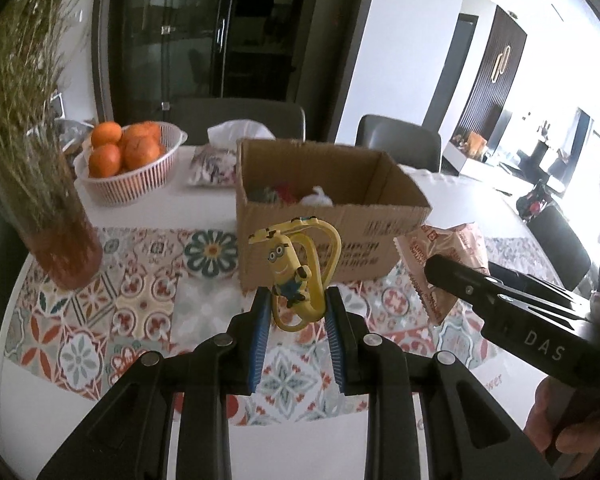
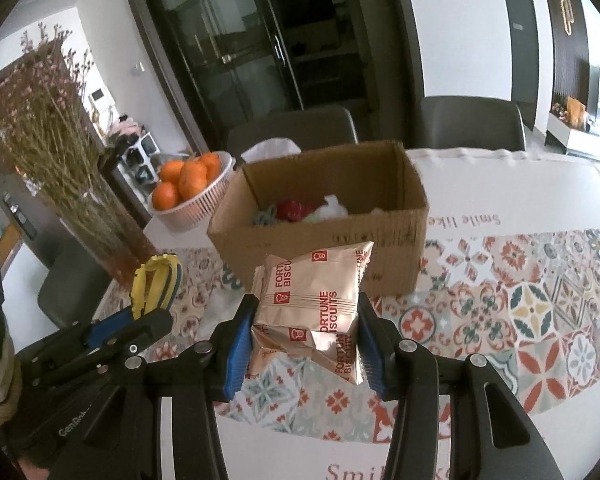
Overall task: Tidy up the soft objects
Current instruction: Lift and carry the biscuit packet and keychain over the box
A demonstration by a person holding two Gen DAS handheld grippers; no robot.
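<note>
White walls, a dark glass cabinet (image 1: 204, 32), grey chairs (image 1: 400, 140), bright daylight at right.

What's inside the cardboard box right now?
The cardboard box holds a red item, something white and a greenish-blue piece. The near wall hides the rest of the bottom.

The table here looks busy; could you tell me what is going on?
A person holds a gripper in each hand above the patterned tablecloth. The left gripper is shut on a yellow Minion toy; the right gripper is shut on a Fortune Biscuits packet. Both items are off the table, in front of an open cardboard box that already holds a few soft things. A basket of oranges sits behind.
</note>
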